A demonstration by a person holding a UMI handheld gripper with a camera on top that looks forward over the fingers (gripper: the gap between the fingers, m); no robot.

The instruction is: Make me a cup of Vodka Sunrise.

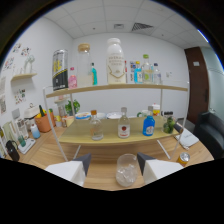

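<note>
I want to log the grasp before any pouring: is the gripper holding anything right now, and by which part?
Nothing is gripped. The glass of ice stands between the open fingers, gaps either side.

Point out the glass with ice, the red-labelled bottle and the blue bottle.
glass with ice (126, 171), gripper view, on the ice inside.
red-labelled bottle (124, 129), gripper view, on its label.
blue bottle (148, 126), gripper view, on its body.

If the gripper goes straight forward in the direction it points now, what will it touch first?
Most likely the clear glass holding ice, which stands just ahead of the open gripper, in line with the gap between its fingers. Beyond it comes the lower shelf with the red-labelled bottle; depth is uncertain.
</note>
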